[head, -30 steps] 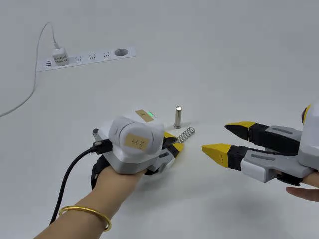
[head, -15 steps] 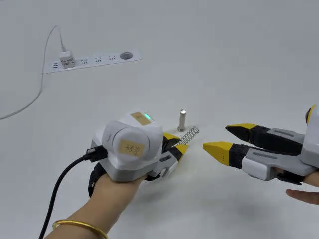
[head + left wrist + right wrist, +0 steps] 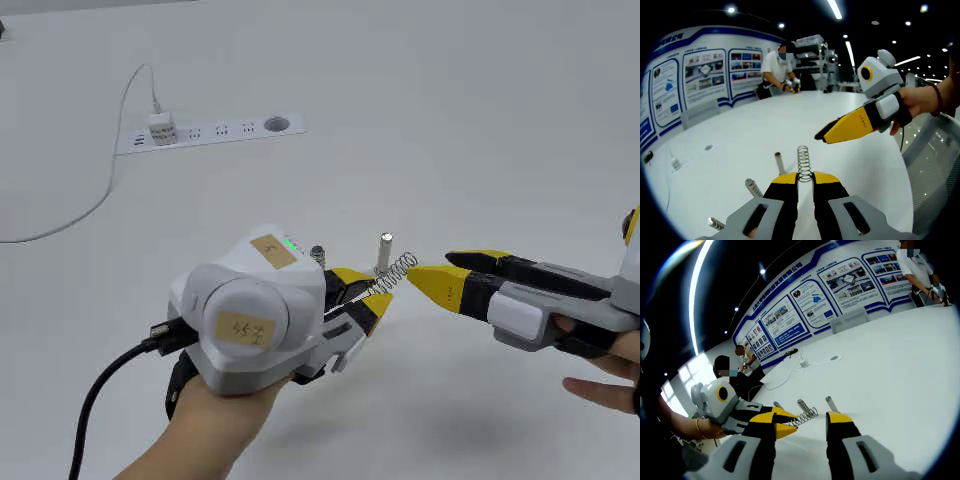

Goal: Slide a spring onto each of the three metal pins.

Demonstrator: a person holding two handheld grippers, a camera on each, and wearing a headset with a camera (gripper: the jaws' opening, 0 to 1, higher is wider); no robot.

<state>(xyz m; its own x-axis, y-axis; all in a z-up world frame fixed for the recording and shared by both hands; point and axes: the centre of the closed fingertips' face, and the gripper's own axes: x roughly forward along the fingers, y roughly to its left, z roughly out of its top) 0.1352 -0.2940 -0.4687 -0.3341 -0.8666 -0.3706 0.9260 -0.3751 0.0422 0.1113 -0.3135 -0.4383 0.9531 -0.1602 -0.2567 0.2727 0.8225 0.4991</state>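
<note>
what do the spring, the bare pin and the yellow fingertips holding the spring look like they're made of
spring: thin silvery wire coil with small glints, likely steel.
bare pin: smooth grey-silver cylinder with a brighter top, looks like polished metal.
yellow fingertips: matte, evenly coloured, probably plastic or rubber; can't tell which.

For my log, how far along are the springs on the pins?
Looks done: the coiled pin and a second coiled pin seem already fitted. In hand: the left gripper is shut on a spring, close to the bare pin. Left: slide it onto that pin. The right gripper is open.
</note>
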